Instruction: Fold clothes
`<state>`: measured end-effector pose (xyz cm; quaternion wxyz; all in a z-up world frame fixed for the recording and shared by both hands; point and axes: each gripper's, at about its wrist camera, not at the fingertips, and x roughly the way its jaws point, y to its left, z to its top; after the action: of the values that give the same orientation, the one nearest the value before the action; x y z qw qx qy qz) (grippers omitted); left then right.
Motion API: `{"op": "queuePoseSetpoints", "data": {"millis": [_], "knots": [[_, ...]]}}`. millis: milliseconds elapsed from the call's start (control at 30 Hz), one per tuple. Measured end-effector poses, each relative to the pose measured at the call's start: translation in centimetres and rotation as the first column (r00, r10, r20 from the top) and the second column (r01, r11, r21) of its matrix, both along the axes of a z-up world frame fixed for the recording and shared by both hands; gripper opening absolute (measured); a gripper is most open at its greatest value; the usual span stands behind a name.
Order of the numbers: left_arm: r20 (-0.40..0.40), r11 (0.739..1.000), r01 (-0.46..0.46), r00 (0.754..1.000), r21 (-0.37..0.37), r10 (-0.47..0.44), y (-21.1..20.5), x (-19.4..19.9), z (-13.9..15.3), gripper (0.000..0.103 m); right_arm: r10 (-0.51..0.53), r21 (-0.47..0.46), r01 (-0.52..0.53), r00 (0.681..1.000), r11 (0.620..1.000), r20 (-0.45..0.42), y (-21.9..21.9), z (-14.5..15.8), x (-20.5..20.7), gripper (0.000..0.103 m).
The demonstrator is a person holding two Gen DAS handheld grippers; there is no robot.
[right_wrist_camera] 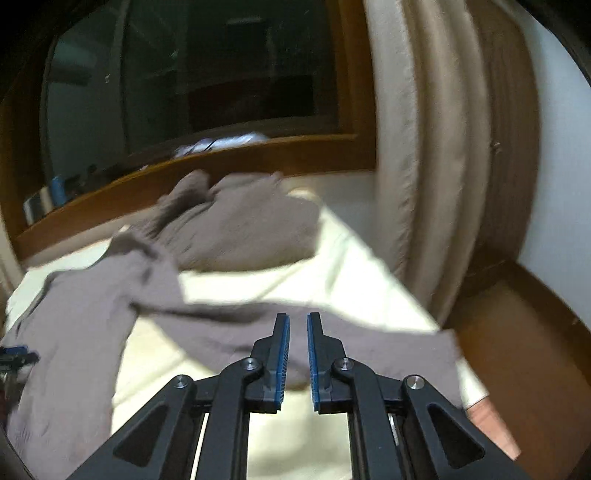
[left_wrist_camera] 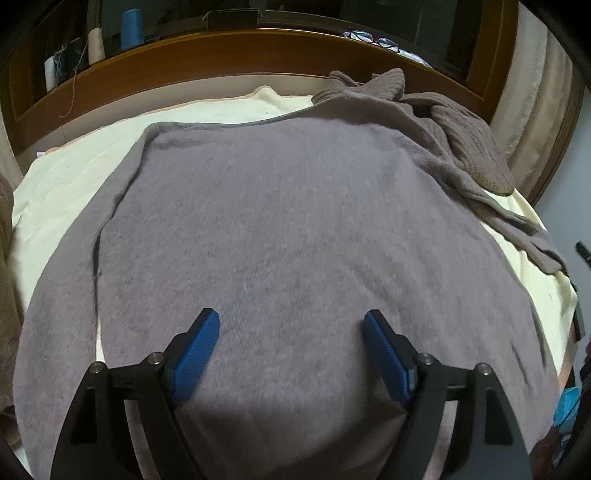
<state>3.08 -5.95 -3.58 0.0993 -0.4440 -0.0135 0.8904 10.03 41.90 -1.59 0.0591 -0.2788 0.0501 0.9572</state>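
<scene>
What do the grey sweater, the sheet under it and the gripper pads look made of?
Grey sweater: soft fine knit, likely wool or a blend; matte, slightly fuzzy, with ribbed cuffs. Sheet: pale cream woven cloth, probably cotton; flat and matte. Left gripper pads: blue, ridged, seemingly rubber or textured plastic on black arms.

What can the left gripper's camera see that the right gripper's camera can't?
Only the left wrist view shows the sweater's flat body, the thread cones and eyeglasses on the ledge, with the left gripper wide open. Only the right wrist view shows the beige curtain and the right gripper, nearly closed over a blurred sleeve. Both show the cream sheet and wooden ledge.
</scene>
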Motion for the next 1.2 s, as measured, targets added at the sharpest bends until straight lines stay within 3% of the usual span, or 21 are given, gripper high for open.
{"op": "queuePoseSetpoints", "data": {"millis": [100, 167, 233, 267, 300, 400, 500, 633, 767, 1100, 1200], "knots": [[0.006, 1.0, -0.009, 1.0, 0.007, 0.009, -0.3, 0.3, 0.0, 0.084, 0.128, -0.072, -0.127, 0.992, 0.989, 0.009, -2.3, -0.5, 0.4, 0.011], [0.013, 1.0, -0.011, 1.0, 0.011, 0.011, -0.5, 0.6, 0.1, 0.084, 0.274, -0.199, -0.266, 0.962, 0.943, 0.012, -3.9, -1.1, 0.9, 0.018], [0.024, 1.0, -0.007, 1.0, 0.026, 0.006, -0.9, 1.3, 0.2, 0.084, 0.366, -0.285, -0.347, 0.931, 0.893, 0.012, -5.4, -2.0, 0.8, 0.052], [0.03, 0.999, -0.001, 1.0, 0.035, 0.0, -1.2, 1.8, 0.3, 0.084, 0.402, -0.319, -0.377, 0.916, 0.869, 0.011, -6.0, -2.5, 0.8, 0.081], [0.035, 0.999, 0.002, 0.999, 0.041, -0.004, -1.6, 2.2, 0.3, 0.084, 0.421, -0.334, -0.395, 0.907, 0.856, 0.004, -6.6, -2.8, 1.0, 0.087], [0.045, 0.998, 0.001, 0.999, 0.066, -0.004, -2.9, 4.1, 0.6, 0.084, 0.496, -0.355, -0.456, 0.868, 0.816, 0.024, -8.9, -3.4, 1.2, 0.087], [0.062, 0.994, -0.015, 0.998, 0.107, 0.008, -4.9, 5.8, 0.9, 0.084, 0.53, -0.336, -0.488, 0.847, 0.806, 0.043, -10.9, -4.0, 1.3, 0.087], [0.092, 0.983, -0.043, 0.995, 0.18, 0.027, -7.4, 7.9, 1.0, 0.084, 0.534, -0.287, -0.493, 0.842, 0.821, 0.08, -12.4, -4.7, 1.5, 0.086], [0.115, 0.977, -0.062, 0.993, 0.205, 0.039, -8.9, 10.0, 0.7, 0.084, 0.527, -0.237, -0.491, 0.841, 0.838, 0.12, -14.0, -5.5, 1.7, 0.087], [0.095, 0.964, 0.039, 0.993, 0.264, -0.066, -7.5, 11.1, 0.4, 0.083, 0.487, -0.033, -0.49, 0.853, 0.871, 0.188, -16.5, -6.7, 2.0, 0.087], [0.089, 0.966, 0.043, 0.994, 0.256, -0.068, -7.3, 10.9, 0.4, 0.075, 0.487, 0.007, -0.499, 0.849, 0.867, 0.203, -17.0, -6.9, 2.3, 0.088]]}}
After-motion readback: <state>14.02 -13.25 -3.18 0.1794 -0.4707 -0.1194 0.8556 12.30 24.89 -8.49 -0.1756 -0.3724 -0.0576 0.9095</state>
